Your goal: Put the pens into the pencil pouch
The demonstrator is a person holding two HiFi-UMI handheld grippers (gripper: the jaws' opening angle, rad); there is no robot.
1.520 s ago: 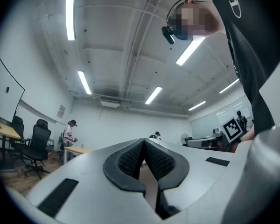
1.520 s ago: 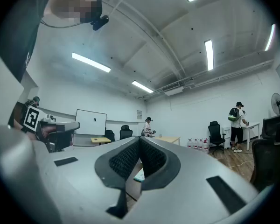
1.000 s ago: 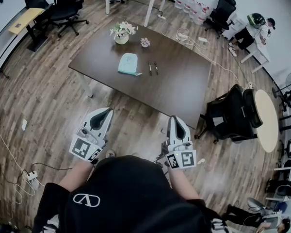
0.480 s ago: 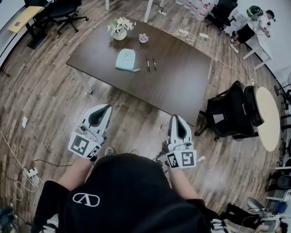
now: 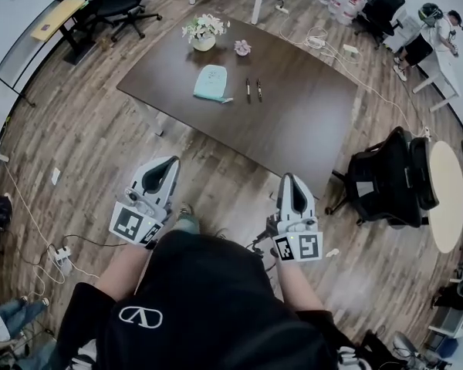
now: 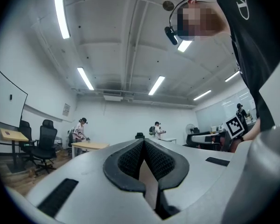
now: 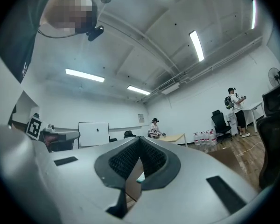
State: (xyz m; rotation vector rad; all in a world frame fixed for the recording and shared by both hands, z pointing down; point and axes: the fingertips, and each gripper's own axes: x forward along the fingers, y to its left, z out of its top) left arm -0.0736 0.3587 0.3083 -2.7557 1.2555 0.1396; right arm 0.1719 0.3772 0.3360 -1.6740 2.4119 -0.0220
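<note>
pouch (image 5: 210,82) lay on bench (image 5: 293,129) | 2 pens (image 5: 253,91) lay just R of pouch, outside it | L tool (image 5: 169,164) & R tool (image 5: 291,178) were closed, empty

Dark brown worktop (image 5: 293,122); pale mint pencil pouch (image 5: 210,82); pens (image 5: 248,90) seemingly black; brown plank-patterned floor (image 5: 85,145); pale grey left gripper (image 5: 168,165) and right gripper (image 5: 291,179) with black-and-white square markers
</note>
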